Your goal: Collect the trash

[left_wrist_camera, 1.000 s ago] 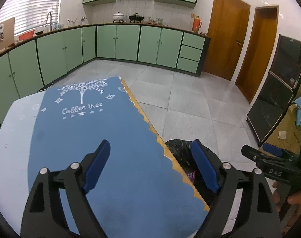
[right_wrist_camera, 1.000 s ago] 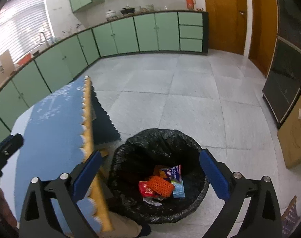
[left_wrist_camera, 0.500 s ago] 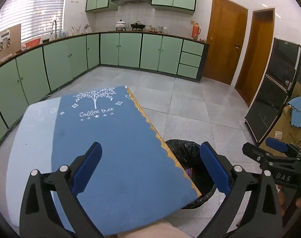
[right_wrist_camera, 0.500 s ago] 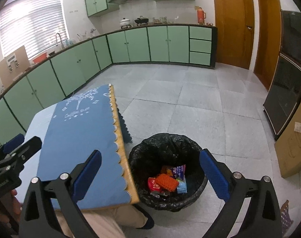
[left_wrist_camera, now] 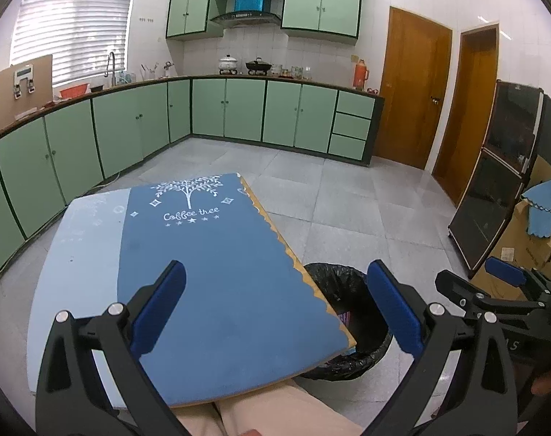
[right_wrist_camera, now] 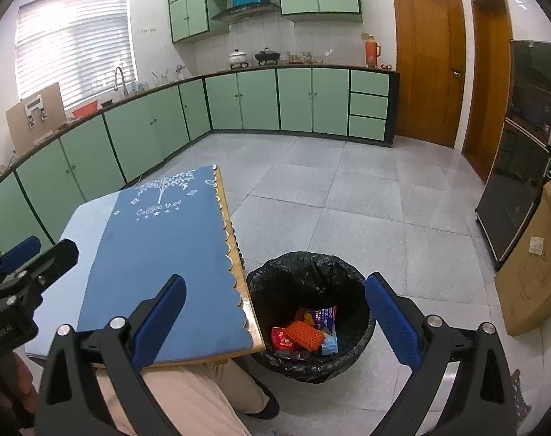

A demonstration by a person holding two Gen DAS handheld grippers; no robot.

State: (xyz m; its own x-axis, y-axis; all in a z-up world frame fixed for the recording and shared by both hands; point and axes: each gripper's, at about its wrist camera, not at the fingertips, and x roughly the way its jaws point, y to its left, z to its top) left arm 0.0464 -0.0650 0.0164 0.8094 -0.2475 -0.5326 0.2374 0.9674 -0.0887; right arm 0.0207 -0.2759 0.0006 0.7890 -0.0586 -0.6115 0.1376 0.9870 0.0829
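Left wrist view: the left gripper (left_wrist_camera: 275,303) hangs over the near end of a table (left_wrist_camera: 75,254) with its jaws spread wide and nothing between the blue pads (left_wrist_camera: 159,307). They have just been opening, and they hold nothing. A dark blue cloth (left_wrist_camera: 217,272) printed "Coffee tree" covers most of the table, its scalloped edge running along the right side. Just past that edge, on the grey tile floor (left_wrist_camera: 348,200), stands a bin (left_wrist_camera: 348,327) lined with a black bag, partly hidden by the table corner. The right gripper (left_wrist_camera: 500,287) shows at the far right, with a fingertip of the hand holding it at the frame's edge. Beige trousers (left_wrist_camera: 268,410) fill the bottom edge. Green cabinets (left_wrist_camera: 239,109) line the far walls.

Right wrist view: the right gripper (right_wrist_camera: 275,305) is also wide apart and holds nothing, pointing down towards the bin (right_wrist_camera: 311,312), which sits on the floor just beside the table's right edge. The trash (right_wrist_camera: 306,332) lies in the bottom of the bin: an orange mesh piece, a red wrapper, and blue and purple packets, touching one another. The left gripper (right_wrist_camera: 24,261) shows at the left edge, above the table's pale bare strip (right_wrist_camera: 86,218). A trouser leg (right_wrist_camera: 188,392) and a dark shoe (right_wrist_camera: 264,405) are next to the bin.
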